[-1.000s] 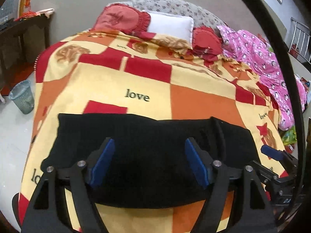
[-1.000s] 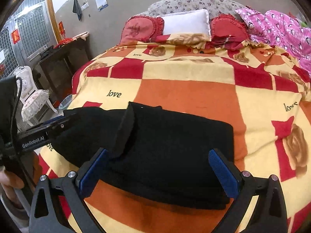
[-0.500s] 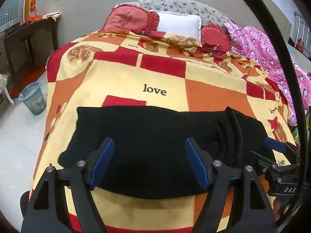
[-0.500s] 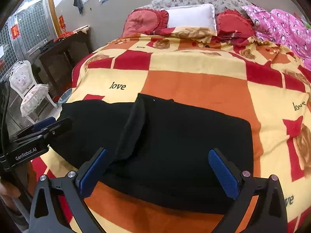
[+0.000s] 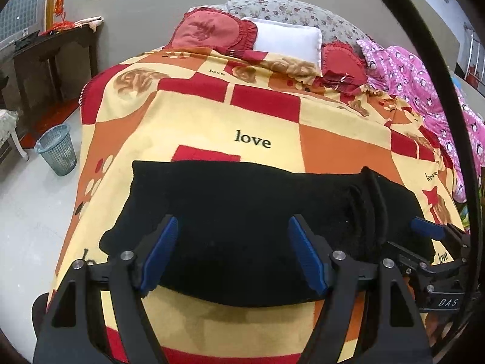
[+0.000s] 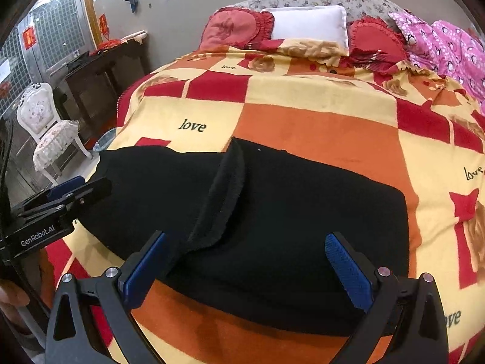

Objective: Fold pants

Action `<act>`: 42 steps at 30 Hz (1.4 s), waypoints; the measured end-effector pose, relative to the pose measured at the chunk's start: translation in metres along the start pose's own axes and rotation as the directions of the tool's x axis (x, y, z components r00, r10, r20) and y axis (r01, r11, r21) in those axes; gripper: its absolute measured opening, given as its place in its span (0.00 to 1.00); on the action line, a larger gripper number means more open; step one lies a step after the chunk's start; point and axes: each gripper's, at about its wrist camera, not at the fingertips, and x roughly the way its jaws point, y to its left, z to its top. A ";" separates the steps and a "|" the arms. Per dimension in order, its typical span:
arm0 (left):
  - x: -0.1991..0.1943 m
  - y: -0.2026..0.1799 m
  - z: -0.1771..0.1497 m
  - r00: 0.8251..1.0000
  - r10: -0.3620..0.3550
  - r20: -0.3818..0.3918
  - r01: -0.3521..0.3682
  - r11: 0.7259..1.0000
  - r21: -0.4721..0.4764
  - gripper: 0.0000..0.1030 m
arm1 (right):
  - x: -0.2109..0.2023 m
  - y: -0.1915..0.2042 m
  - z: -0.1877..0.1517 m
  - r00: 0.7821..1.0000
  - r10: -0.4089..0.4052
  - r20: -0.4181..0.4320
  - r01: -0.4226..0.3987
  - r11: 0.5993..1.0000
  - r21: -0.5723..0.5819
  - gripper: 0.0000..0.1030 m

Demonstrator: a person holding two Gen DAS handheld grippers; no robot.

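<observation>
The black pants (image 5: 242,212) lie folded into a wide rectangle across the near end of the bed, also in the right wrist view (image 6: 303,227). A ribbed waistband edge (image 6: 224,200) lies across the top, left of the middle. My left gripper (image 5: 233,251) is open and empty, held above the pants' left half. My right gripper (image 6: 245,267) is open and empty, above the pants' right half. Each gripper shows in the other's view: the right one (image 5: 430,242) at the pants' right end, the left one (image 6: 60,200) at the left end.
The bed has a red, orange and yellow checked blanket (image 5: 266,115) printed with "love". Red and white pillows (image 5: 285,39) sit at the head, a pink quilt (image 5: 424,85) on the right. On the floor at the left are a mesh wastebasket (image 5: 57,148), a dark table (image 6: 100,72) and a white chair (image 6: 45,127).
Both grippers have drawn back and lifted away from the pants, so more of the bed shows. The pants lie still, and both grippers stay open.
</observation>
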 end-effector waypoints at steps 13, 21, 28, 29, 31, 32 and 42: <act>0.001 0.001 -0.003 0.999 -0.030 -0.035 0.029 0.999 -0.016 0.73 | -0.008 -0.010 0.004 0.999 -0.046 0.009 0.046 0.999 0.012 1.00; -0.009 0.018 -0.008 0.997 -0.047 -0.053 0.045 0.998 -0.041 0.73 | 0.000 -0.013 0.005 0.999 -0.033 -0.023 0.034 0.999 0.024 1.00; -0.016 0.049 -0.014 0.997 -0.031 -0.064 0.023 0.993 -0.114 0.74 | 0.007 -0.005 0.012 0.999 -0.023 -0.024 0.024 1.000 0.009 1.00; -0.016 0.054 -0.016 0.997 -0.029 -0.067 0.020 0.992 -0.124 0.74 | 0.007 -0.004 0.013 1.000 -0.018 -0.023 0.018 1.000 0.009 1.00; -0.017 0.066 -0.019 0.997 -0.034 -0.074 0.022 0.988 -0.152 0.74 | 0.006 0.000 0.018 1.000 0.010 -0.013 -0.010 1.000 0.004 1.00; -0.017 0.073 -0.022 0.996 -0.036 -0.082 0.021 0.984 -0.175 0.74 | 0.005 0.003 0.022 1.000 0.030 -0.005 -0.030 1.000 -0.002 1.00; -0.003 0.112 -0.036 0.991 -0.065 -0.118 0.016 0.928 -0.373 0.83 | 0.049 0.075 0.074 0.928 0.366 -0.071 -0.372 0.921 -0.115 1.00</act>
